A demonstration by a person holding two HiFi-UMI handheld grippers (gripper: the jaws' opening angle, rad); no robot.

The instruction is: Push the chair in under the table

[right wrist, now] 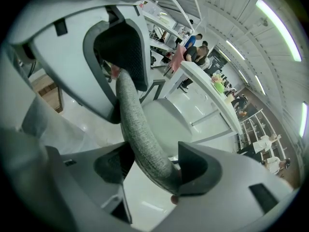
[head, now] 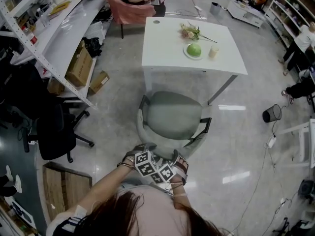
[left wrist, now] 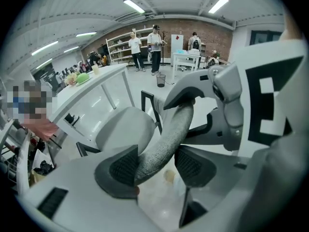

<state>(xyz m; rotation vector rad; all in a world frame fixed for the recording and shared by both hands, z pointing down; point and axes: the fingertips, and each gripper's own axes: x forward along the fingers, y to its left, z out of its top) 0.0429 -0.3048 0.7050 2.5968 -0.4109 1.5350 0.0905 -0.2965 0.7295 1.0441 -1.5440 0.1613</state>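
Chair (head: 173,114) with a smooth, rounded grey seat, black arms and a curved backrest rim (left wrist: 169,134) of coarse woven grey fabric stands on the glossy floor (head: 113,112), just before the near edge of the white rectangular table (head: 167,48). The left gripper (left wrist: 157,166) and right gripper (right wrist: 154,166) each straddle that tube-like rim. Their ribbed dark pads (left wrist: 123,168) stand apart, and the rim rests against only one pad.

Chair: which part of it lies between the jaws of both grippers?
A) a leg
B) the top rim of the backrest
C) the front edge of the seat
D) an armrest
B: the grey padded backrest rim of the chair runs between the pads of the left gripper and of the right gripper.
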